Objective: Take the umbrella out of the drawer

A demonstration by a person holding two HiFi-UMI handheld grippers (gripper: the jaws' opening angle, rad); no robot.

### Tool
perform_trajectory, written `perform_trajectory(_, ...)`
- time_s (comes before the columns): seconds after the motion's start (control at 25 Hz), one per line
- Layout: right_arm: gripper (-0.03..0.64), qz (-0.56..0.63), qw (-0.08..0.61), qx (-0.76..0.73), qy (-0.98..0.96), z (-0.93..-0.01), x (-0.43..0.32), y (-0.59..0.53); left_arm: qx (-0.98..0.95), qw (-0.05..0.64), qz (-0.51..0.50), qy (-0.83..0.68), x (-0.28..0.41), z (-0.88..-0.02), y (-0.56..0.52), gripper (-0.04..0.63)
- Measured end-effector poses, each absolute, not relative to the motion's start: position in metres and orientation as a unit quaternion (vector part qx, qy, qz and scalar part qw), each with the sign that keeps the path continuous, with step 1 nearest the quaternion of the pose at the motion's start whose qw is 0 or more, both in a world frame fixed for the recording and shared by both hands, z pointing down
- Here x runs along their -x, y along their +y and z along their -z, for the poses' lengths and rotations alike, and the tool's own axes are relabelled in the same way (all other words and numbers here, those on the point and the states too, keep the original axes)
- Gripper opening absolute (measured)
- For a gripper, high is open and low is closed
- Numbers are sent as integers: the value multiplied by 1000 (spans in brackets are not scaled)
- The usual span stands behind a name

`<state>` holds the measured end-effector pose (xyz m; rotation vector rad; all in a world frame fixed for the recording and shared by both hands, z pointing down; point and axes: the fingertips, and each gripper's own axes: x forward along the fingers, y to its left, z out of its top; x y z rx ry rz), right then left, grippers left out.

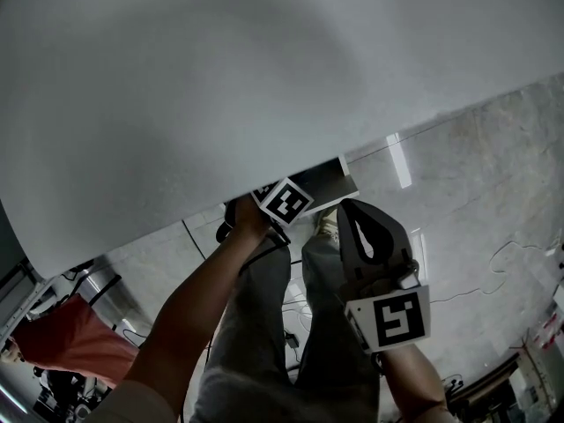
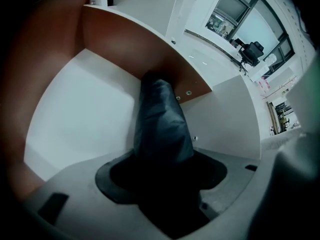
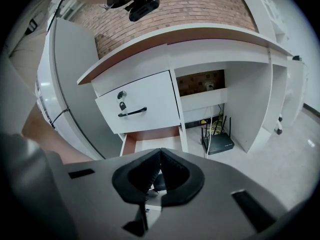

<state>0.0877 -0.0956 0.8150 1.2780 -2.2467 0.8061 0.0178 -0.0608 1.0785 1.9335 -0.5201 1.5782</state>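
Note:
A dark folded umbrella (image 2: 161,119) in its sleeve sticks out from between the black pads of my left gripper (image 2: 162,171), which is shut on it. It points into the open drawer, over the drawer's white bottom (image 2: 85,114) and towards its brown back wall (image 2: 150,49). In the head view only the left gripper's marker cube (image 1: 284,203) shows, at the desk top's edge. My right gripper (image 3: 160,155) is shut with nothing in it, held back from the desk. From there the open lower drawer (image 3: 150,143) shows below a closed drawer front (image 3: 137,104) with a handle.
The white desk top (image 1: 264,77) fills most of the head view and hides the drawer. A black router (image 3: 218,144) with cables stands in the recess right of the drawers. The person's legs (image 1: 264,342) and pale floor (image 1: 476,183) lie below.

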Motion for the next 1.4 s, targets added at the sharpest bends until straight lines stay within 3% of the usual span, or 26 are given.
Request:
perform_trajectory(0.44, 8, -261, 218, -460, -820, -787, -98, -102, -753, 268, -560, -218, -7, -1025, -61, 276)
perform_trajectory(1.16, 8, -248, 210, -477, -816, -636, -103, -100, -800, 256, -481, -250, -9, -795, -56, 278)
perform_trajectory(1.4, 8, -231, 176, -513, -808, -562, -116, -118, -809, 261, -456, -262, -15, -717, -60, 278)
